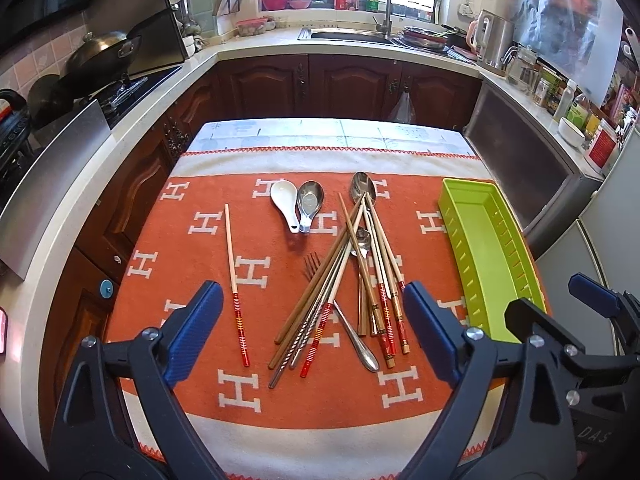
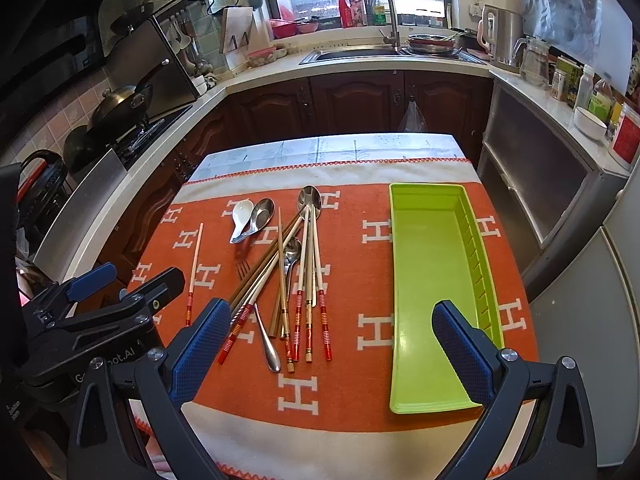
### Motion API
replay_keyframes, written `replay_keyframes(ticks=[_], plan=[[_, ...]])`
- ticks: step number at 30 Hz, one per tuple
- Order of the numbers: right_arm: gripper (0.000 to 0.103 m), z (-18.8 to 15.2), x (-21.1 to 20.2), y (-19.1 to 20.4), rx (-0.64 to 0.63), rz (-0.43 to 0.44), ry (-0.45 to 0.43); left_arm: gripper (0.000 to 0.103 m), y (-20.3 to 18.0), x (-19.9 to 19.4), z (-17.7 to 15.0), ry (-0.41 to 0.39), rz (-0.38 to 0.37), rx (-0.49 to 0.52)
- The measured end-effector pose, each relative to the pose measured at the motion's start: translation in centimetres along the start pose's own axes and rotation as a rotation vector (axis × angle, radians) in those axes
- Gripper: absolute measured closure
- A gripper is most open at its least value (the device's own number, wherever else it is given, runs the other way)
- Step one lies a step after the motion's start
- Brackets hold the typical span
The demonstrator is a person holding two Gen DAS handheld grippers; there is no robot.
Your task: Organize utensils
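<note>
Green tray (image 2: 430, 280) lies empty on the orange cloth (image 2: 360, 272), with the utensil pile (image 2: 288, 280) well to its left and one chopstick (image 2: 195, 272) lying apart, farther left. Left gripper (image 1: 312, 340) and right gripper (image 2: 336, 352) both hover spread wide, holding nothing.

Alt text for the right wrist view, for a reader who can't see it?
An open right gripper hovers above an orange cloth holding a loose pile of chopsticks and spoons, with an empty green tray to the right. The left gripper shows at the left edge.
</note>
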State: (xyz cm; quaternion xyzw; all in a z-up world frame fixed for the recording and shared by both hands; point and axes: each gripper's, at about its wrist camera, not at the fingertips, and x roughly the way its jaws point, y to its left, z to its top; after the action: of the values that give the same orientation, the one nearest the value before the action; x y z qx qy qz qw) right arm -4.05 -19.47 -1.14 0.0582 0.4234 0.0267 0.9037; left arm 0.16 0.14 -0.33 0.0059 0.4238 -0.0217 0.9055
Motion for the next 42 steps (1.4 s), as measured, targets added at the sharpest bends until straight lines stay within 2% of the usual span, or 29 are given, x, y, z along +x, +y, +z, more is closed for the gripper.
replay_keyframes(ticks=[5,15,19,42], plan=[[0.001,0.0,0.1,-0.6,0.008,0.007,0.005,0.013,0.1,-0.2,0.1,-0.004,0.003,-0.003],[0.009,0.1,-0.1,-0.3,-0.009,0.014,0.004,0.013,0.4,-0.2,0.0,-0.008,0.008,-0.005],[0.018,0.2,0.4,-0.1,-0.001,0.025,0.031,0.013,0.1,-0.1,0.0,0.001,0.01,0.009],[0.018,0.5,1.5,-1.1,0.022,0.023,0.047,0.013,0.2,0.1,-0.5,0.007,0.006,0.003]])
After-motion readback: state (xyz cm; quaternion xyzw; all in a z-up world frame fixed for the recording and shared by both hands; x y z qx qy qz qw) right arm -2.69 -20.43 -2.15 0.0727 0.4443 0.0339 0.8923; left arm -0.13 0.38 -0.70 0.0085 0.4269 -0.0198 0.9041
